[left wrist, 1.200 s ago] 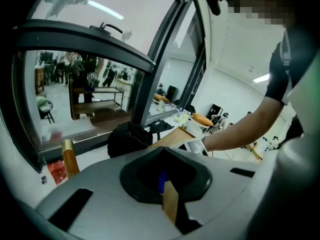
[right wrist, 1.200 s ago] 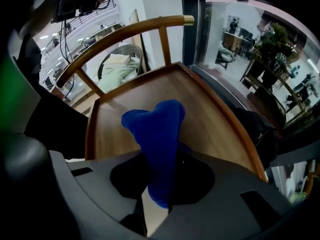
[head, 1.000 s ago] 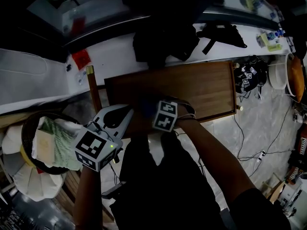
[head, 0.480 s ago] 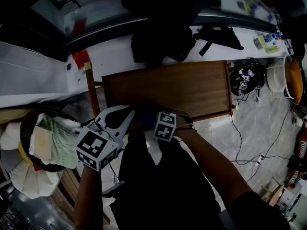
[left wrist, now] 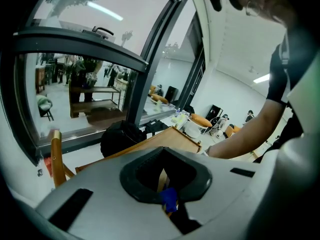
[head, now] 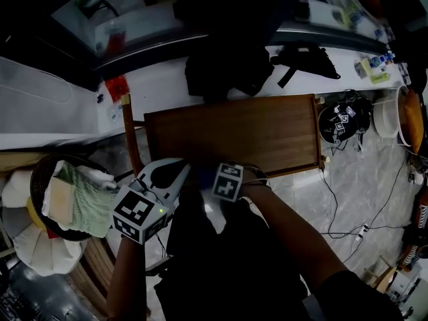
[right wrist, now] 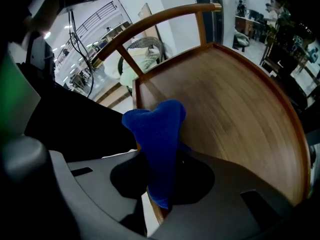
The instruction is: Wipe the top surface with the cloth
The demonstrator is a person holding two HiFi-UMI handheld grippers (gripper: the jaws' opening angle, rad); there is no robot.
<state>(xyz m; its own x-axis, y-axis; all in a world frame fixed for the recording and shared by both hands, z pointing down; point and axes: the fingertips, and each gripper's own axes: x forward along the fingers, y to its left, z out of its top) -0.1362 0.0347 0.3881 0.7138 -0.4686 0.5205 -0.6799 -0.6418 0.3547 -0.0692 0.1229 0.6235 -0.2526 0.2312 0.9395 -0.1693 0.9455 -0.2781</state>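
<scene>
Cloth (right wrist: 157,134) lower end hidden inside right gripper (right wrist: 161,196).

Off to my left there's a basket (head: 35,179) stuffed with towels (head: 80,202). A black bag (head: 224,69) is slumped on the white ledge (head: 157,79) up ahead. Cables (head: 333,196) snake over the floor (head: 378,172) on my right, with a white bowl (head: 386,105) near them.

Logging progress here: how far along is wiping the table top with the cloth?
Done: the cloth is gripped in the right claw. In hand: it is at the near edge of the table, by the corner next to the chair. Left: almost the whole top stretches beyond the cloth, and no wiped streak can be made out, so wiping looks barely begun.
</scene>
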